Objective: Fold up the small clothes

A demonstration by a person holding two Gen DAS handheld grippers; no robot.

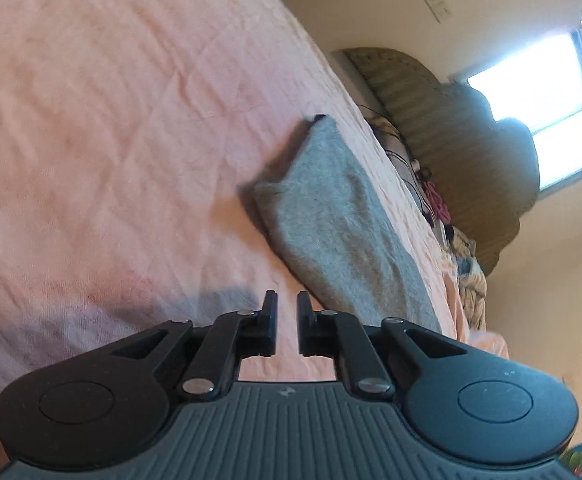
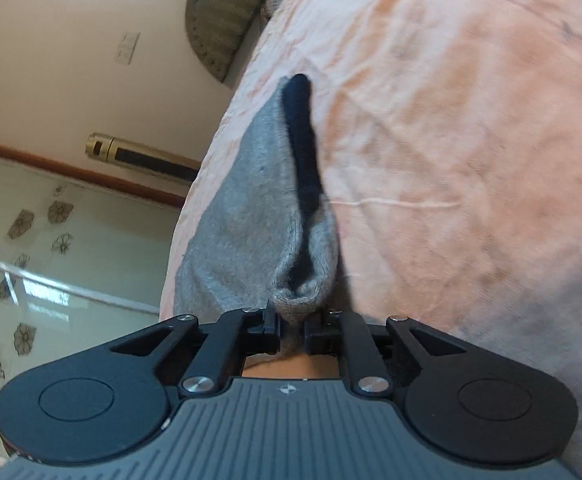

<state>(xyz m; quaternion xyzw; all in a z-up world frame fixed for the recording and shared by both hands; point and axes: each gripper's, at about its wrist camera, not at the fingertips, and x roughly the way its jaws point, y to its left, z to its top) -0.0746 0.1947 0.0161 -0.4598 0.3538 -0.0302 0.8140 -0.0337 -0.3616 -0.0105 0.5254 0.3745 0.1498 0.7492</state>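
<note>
A grey sock point(image 1: 331, 216) lies flat on the pink bedsheet point(image 1: 111, 140), near the bed's right edge in the left wrist view. My left gripper point(image 1: 287, 300) is open and empty, just short of the sock's near end, above the sheet. In the right wrist view the same grey sock point(image 2: 247, 216), with a black band point(image 2: 303, 148) along its fold, stretches away from me on the pink sheet point(image 2: 471, 140). My right gripper point(image 2: 293, 320) is shut on the sock's near bunched end.
A striped olive cushion point(image 1: 443, 132) and a pile of clothes and cords point(image 1: 463, 264) lie past the bed's edge, under a bright window point(image 1: 543, 112). In the right wrist view the patterned tiled floor point(image 2: 51, 260) and a wall lie left of the bed edge.
</note>
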